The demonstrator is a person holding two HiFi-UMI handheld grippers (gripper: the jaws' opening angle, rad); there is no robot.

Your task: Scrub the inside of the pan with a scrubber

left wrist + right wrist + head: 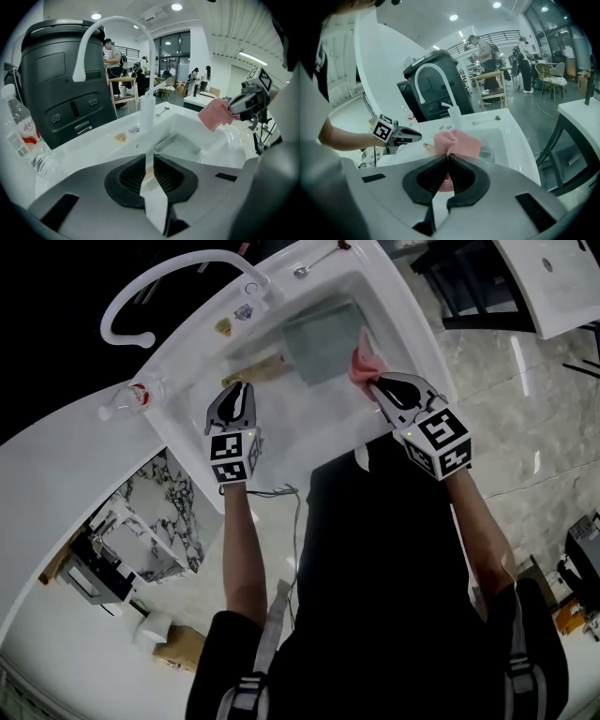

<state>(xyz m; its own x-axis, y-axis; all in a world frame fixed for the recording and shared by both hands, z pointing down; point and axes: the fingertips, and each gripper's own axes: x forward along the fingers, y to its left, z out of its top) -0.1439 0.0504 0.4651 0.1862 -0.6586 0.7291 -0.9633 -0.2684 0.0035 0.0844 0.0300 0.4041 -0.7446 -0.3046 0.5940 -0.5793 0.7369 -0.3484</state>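
Presently the right tool (pixel 373 382) is clamped on the pink scrubber (pixel 364 360) at the right edge of the pan (pixel 323 338), which lies in the sink (pixel 309 418) at upper centre, while the left tool (pixel 246 388), nearly closed and empty, hovers by its handle (pixel 261 369), seemingly to steady it.

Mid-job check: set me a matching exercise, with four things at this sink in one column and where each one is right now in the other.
Things:
1. pink scrubber cloth
2. square grey pan with wooden handle
3. metal spoon
4. clear plastic bottle with red label

Places:
A. in the basin of the white sink
B. clamped in the right gripper
C. on the white counter beside the sink
D. on the sink's far rim

Pairs: 1-B, 2-A, 3-D, 4-C
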